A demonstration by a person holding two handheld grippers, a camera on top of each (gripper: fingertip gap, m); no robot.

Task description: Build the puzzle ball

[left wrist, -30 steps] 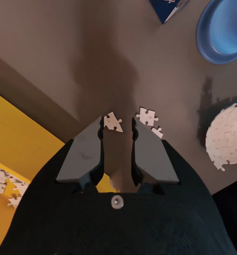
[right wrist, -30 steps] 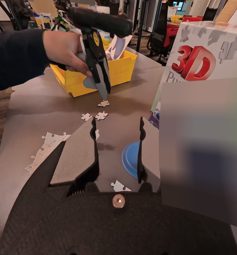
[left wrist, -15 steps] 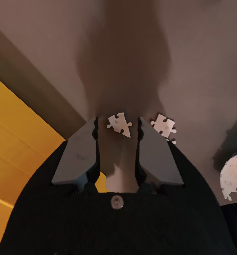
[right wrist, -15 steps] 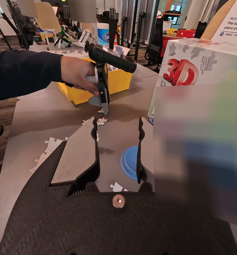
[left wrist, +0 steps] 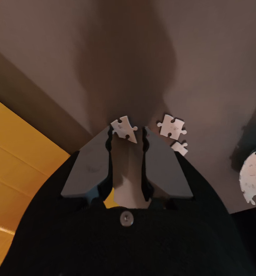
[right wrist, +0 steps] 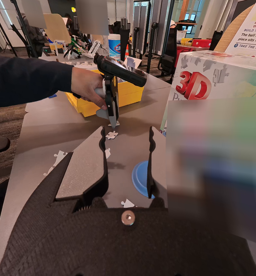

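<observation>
A white wedge-shaped puzzle piece (left wrist: 123,130) lies flat on the brown table between the fingertips of my left gripper (left wrist: 127,129). The jaws are open, and the piece touches the left finger. Two more white pieces (left wrist: 171,129) (left wrist: 179,147) lie just right of the right finger. The partly built white ball (left wrist: 254,174) sits at the right edge. In the right wrist view the left gripper (right wrist: 113,124) points down at the table, held by a hand. My right gripper (right wrist: 126,130) is open and empty above the table.
A yellow bin (right wrist: 127,95) stands behind the left gripper and also shows in the left wrist view (left wrist: 19,164). A blue dish (right wrist: 139,177) and the puzzle box (right wrist: 199,83) are on the right. Loose pieces (right wrist: 111,135) (right wrist: 127,203) and a joined strip (right wrist: 58,156) lie on the table. Left tips to right tips: about 25 centimetres. The blue dish (right wrist: 139,177) sits 15 centimetres or so from the ends of my right fingers.
The left gripper has come down to the table around the wedge piece and its jaws have narrowed since half a second ago. The right gripper has hardly moved.
</observation>
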